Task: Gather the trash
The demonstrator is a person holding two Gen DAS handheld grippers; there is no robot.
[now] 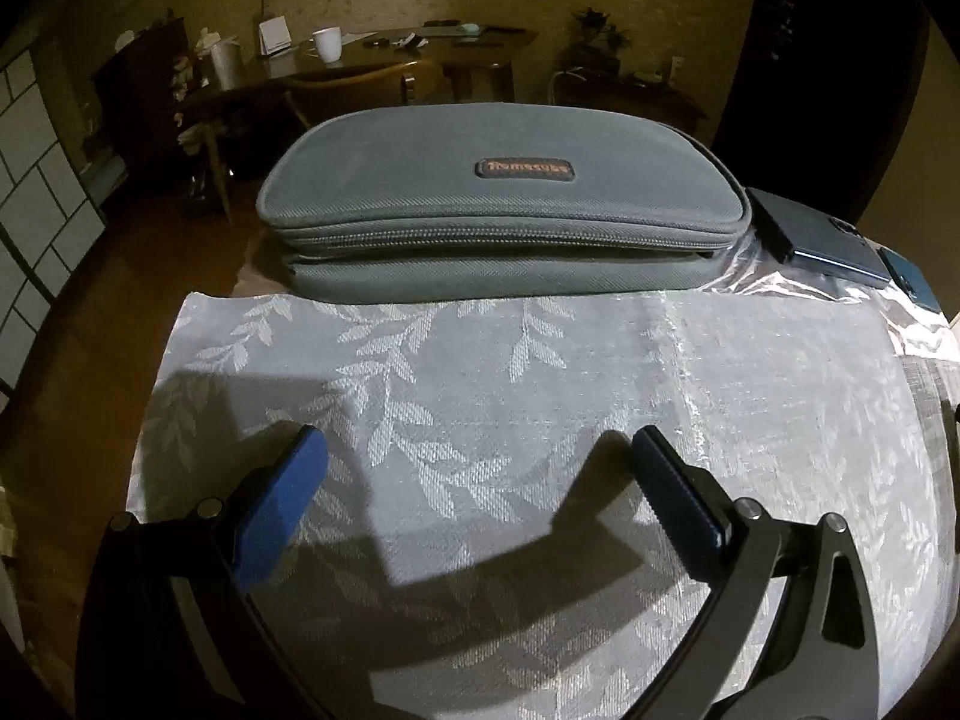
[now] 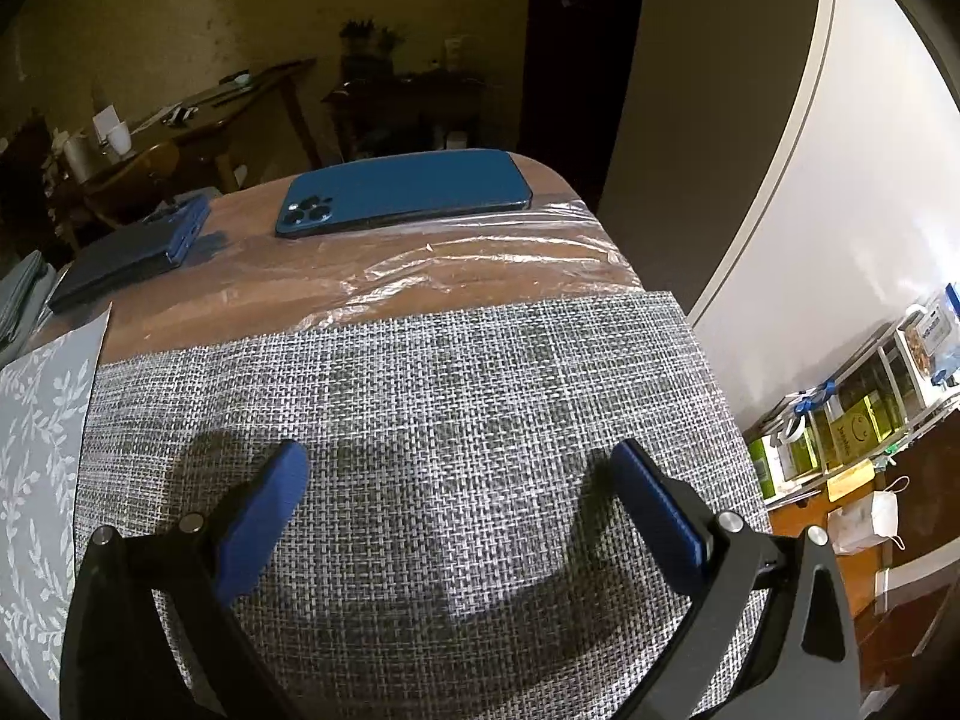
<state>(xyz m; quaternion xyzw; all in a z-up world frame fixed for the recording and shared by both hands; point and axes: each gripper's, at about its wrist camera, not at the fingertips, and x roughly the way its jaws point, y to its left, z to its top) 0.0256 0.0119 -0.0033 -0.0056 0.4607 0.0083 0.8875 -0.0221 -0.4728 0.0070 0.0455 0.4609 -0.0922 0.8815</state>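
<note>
Nearest our left lens, the left gripper (image 1: 480, 450) stands with its blue-padded fingers (image 1: 282, 516) spread wide and holding nothing, above a pale leaf-patterned cloth (image 1: 456, 372) that takes their shadow. Beyond the cloth's far edge lies a grey zipped case (image 1: 498, 204), closed, with a small dark label on its top. Just to its right we see a dark folded wallet-like item (image 1: 798, 234), and under both at that corner a sheet of clear crumpled plastic film (image 1: 804, 294), the only trash-like thing we can make out. Behind the table the dim room holds a wooden desk (image 1: 384, 60) with a white mug (image 1: 327, 43) on it.

Our right gripper (image 2: 459, 459) is likewise wide apart and empty, its fingers (image 2: 258, 516) over a grey woven placemat (image 2: 420, 384). Here the leaf-patterned cloth (image 2: 36, 420) shows only as a strip at the left edge, overlapping the mat. Past the mat the bare brown table (image 2: 180, 312) shows, and the plastic film (image 2: 480, 258) stretches across it, its near edge running up to the mat. A blue phone (image 2: 408, 192) lies face down at the film's far edge, well apart from the gripper; the dark wallet-like item (image 2: 126, 258) sits to its left.

Only the right view gives us the white wall (image 2: 750, 150) and, low at the right, a shelf of boxes and bottles (image 2: 852, 420) on the wooden floor. Only the left view shows the whole case.
</note>
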